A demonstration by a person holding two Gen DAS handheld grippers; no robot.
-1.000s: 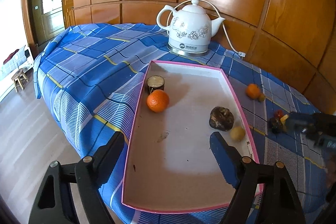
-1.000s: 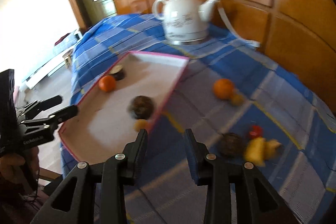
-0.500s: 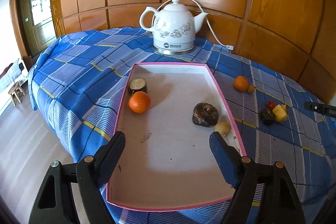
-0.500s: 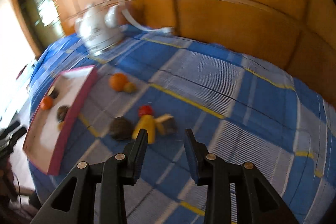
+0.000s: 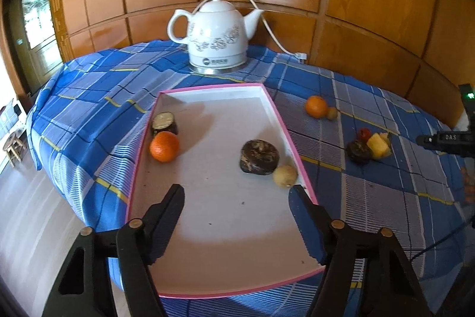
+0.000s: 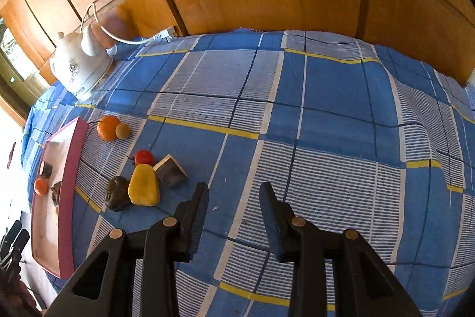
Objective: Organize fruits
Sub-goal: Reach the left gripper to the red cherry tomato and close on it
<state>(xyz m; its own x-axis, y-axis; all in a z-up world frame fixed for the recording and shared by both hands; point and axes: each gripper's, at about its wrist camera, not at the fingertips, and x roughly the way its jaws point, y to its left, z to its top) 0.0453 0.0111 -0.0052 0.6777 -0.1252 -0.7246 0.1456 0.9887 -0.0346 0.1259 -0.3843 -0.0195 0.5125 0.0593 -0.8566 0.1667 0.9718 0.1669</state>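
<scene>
Yellow fruit (image 6: 143, 188) lies left of the right gripper (image 6: 234, 195) (jaws apart, empty).

White kettle (image 5: 218, 34) (corded) on checked tablecloth (image 5: 89, 97)

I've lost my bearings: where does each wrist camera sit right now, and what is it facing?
Left wrist: on the left gripper, above the tray's near end, facing the kettle; its own closing, empty jaws show, and the right gripper at the right edge.
Right wrist: on the right gripper, over the tablecloth, facing the wall; its empty fingers show.
Shared: tray, kettle, the loose orange and the yellow fruit.
</scene>
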